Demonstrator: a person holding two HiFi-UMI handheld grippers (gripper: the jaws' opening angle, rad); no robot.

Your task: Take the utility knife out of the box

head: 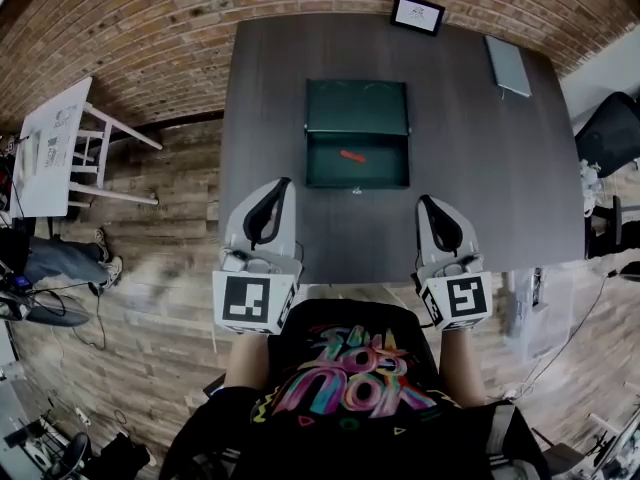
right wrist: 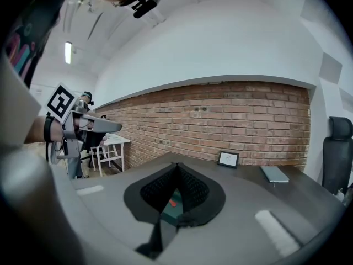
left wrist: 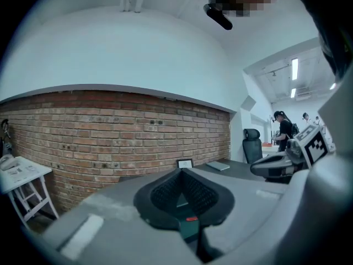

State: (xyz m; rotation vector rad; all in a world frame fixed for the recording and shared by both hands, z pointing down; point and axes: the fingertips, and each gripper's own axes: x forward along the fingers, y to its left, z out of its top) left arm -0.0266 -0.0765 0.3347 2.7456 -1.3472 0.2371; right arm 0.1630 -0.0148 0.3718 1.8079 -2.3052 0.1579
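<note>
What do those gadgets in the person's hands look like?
The left claw and right claw are pale grey shells with black textured pads; each bears a white cube with black square markers. The person wears a black T-shirt with colourful lettering.

The left tool (head: 285,183) and the right tool (head: 425,200) are held side by side over the near edge of the counter (head: 490,178), pointing across it. Each has its jaws closed together on nothing

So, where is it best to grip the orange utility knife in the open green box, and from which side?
Probably at mid-body of the utility knife, coming from above: it lies flat on the box floor, walls all round, only the top open.
</note>
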